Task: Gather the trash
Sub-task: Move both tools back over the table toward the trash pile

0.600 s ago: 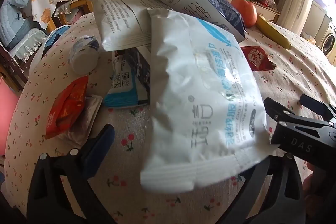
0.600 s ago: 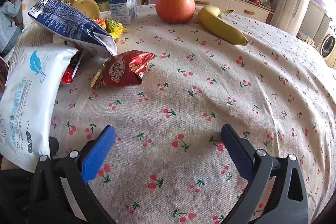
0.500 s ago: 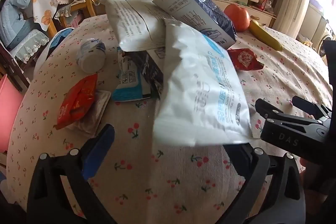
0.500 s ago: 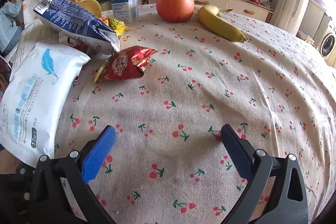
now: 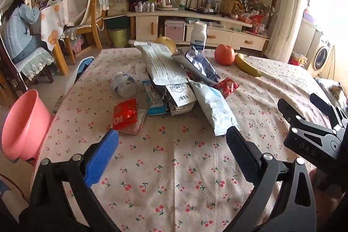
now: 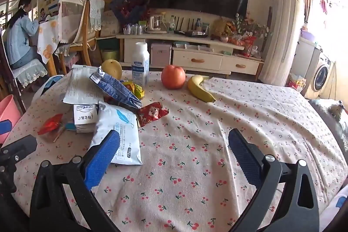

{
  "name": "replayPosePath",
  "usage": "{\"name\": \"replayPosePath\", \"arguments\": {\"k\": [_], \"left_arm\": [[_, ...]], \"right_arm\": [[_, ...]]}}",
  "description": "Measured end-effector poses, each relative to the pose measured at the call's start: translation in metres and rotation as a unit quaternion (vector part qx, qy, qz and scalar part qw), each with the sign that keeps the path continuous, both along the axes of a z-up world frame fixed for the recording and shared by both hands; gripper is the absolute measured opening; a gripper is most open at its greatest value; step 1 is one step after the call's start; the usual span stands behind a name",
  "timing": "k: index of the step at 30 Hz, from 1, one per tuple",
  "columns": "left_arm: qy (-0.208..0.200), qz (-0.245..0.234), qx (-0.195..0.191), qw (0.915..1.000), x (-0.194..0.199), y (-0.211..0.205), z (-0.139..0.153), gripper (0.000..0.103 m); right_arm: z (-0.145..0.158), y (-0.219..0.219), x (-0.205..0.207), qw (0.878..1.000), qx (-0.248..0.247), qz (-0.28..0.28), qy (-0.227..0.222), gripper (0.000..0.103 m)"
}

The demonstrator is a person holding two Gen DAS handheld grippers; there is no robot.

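A heap of trash lies on the cherry-print tablecloth: a white wipes pack, a dark blue snack bag, a large white bag and a small red wrapper. An orange-red wrapper and a crumpled white cup lie left of the heap. My left gripper hangs open above bare cloth, short of the pile. To its right my right gripper is open too, with nothing between its fingers.
A pink basin stands off the table's left edge. An apple, a banana, a white bottle and a pear stand at the far side. A person sits at the far left. Chairs stand behind.
Both grippers have drawn back and upward from the table. The white wipes pack, close before the left gripper earlier, now lies farther ahead on the cloth.
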State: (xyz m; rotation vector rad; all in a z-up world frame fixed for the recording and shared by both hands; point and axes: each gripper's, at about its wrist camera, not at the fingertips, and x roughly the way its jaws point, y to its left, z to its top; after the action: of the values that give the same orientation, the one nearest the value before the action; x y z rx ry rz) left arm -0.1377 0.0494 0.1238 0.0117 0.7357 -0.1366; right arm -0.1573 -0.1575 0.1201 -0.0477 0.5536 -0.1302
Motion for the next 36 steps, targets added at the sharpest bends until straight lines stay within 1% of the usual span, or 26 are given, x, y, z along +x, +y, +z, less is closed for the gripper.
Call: {"name": "replayPosePath", "arguments": {"k": [3, 8, 11, 15, 19, 23, 30, 36], "left_arm": [[-0.022, 0.000, -0.009, 0.9997, -0.009, 0.014, 0.020, 0.099], [-0.067, 0.011, -0.009, 0.9977, -0.027, 0.033, 0.053, 0.099], [-0.090, 0.017, -0.006, 0.9958, -0.037, 0.044, 0.069, 0.099], [-0.120, 0.030, -0.002, 0.9924, -0.051, 0.057, 0.079, 0.099], [-0.134, 0.035, 0.007, 0.9903, -0.061, 0.067, 0.087, 0.099], [-0.139, 0.039, 0.005, 0.9896, -0.068, 0.073, 0.091, 0.099], [-0.149, 0.038, 0.010, 0.9880, -0.075, 0.075, 0.094, 0.099], [-0.160, 0.034, 0.007, 0.9865, -0.081, 0.075, 0.097, 0.099]], "right_arm": [[0.028, 0.010, -0.019, 1.000, -0.006, -0.007, -0.024, 0.099], [0.069, 0.030, -0.051, 0.997, -0.024, -0.015, -0.065, 0.099], [0.086, 0.038, -0.067, 0.997, -0.013, -0.011, -0.080, 0.099], [0.106, 0.049, -0.085, 0.996, -0.006, -0.012, -0.093, 0.099], [0.120, 0.055, -0.096, 0.995, 0.002, -0.013, -0.102, 0.099], [0.128, 0.062, -0.109, 0.993, -0.004, -0.012, -0.114, 0.099], [0.136, 0.070, -0.125, 0.991, -0.012, -0.012, -0.130, 0.099], [0.144, 0.071, -0.136, 0.989, -0.014, -0.021, -0.148, 0.099]]}}
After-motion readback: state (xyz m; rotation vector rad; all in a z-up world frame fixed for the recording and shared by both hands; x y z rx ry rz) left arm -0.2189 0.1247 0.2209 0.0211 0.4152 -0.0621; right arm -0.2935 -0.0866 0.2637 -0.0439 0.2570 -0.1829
